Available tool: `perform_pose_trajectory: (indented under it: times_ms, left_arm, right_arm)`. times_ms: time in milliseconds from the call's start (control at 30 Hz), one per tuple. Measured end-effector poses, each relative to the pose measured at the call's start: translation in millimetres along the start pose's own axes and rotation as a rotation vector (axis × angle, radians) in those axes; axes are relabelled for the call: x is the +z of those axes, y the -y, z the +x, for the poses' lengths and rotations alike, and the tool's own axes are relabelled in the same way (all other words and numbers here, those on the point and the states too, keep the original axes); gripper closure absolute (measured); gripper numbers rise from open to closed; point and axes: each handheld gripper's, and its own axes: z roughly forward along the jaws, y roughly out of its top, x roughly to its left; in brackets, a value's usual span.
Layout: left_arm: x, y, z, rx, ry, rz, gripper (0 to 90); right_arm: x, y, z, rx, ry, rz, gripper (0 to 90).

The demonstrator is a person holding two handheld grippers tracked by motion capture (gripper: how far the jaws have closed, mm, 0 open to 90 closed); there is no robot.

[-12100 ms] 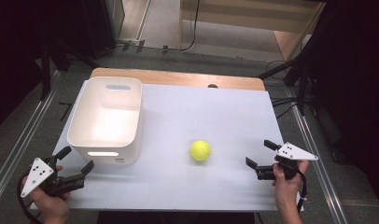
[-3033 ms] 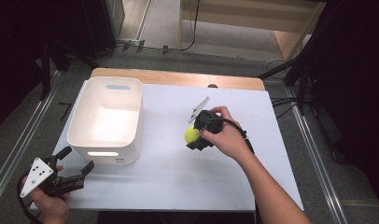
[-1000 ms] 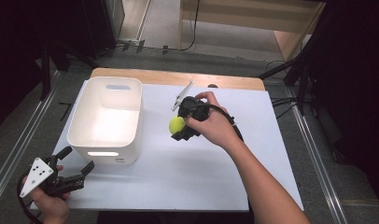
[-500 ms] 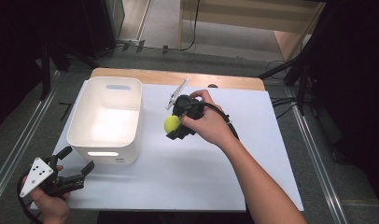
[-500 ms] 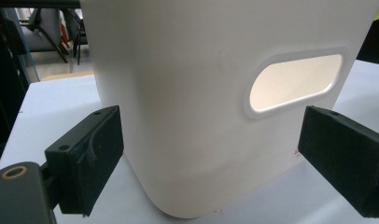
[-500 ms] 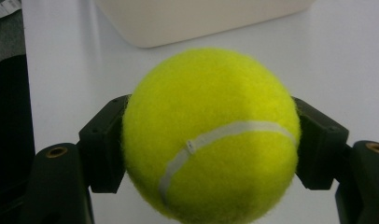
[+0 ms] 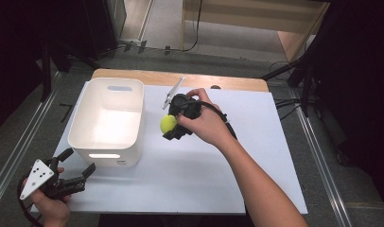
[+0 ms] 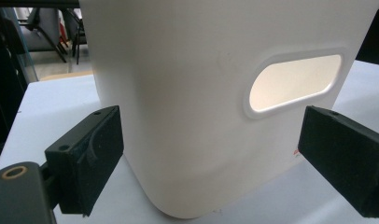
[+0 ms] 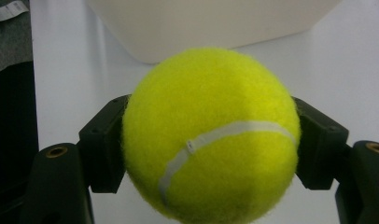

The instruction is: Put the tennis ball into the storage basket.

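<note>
Right gripper is clamping the fuzzy yellow tennis ball just beside the white plastic bin, not yet inside; left gripper is idling wide.

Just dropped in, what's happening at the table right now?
A person holds a tool in each hand. The right tool is shut on a tennis ball, held up beside the white bin, not yet over it. The left tool rests open at the table's near left corner, its jaws facing the bin's handle end, gripping nothing.
</note>
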Motion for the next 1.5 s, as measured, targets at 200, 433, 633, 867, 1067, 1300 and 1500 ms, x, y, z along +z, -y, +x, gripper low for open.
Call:
perform_pose_trajectory:
  times_ms: [200,433,633,867,1067,1300,1500]
  left_arm:
    - [-0.1,0.0,0.2,-0.001,0.002,0.000,7.3]
    - [0.1,0.0,0.1,-0.002,0.004,-0.001,7.3]
    - [0.1,0.0,0.1,-0.002,0.005,-0.001,7.3]
    - [0.1,0.0,0.3,-0.002,0.005,0.000,7.3]
    - [0.2,-0.1,0.5,0.001,0.007,0.001,7.3]
    - [0.3,-0.1,0.5,0.000,0.008,0.000,7.3]
    - [0.4,-0.1,0.8,-0.005,0.009,-0.001,7.3]
  right_arm:
    - [-0.3,-6.7,1.6,-0.013,0.004,-0.001,23.9]
    - [1.5,-14.4,4.0,-0.026,0.000,-0.009,24.0]
    - [2.2,-20.6,5.5,-0.032,-0.006,-0.013,24.0]
    - [2.8,-28.3,7.9,-0.045,-0.013,-0.021,24.0]
    - [3.8,-34.3,9.3,-0.055,-0.017,-0.026,24.0]
    - [5.9,-38.4,9.8,-0.063,-0.022,-0.030,24.0]
    - [7.0,-42.5,11.2,-0.069,-0.031,-0.029,24.1]
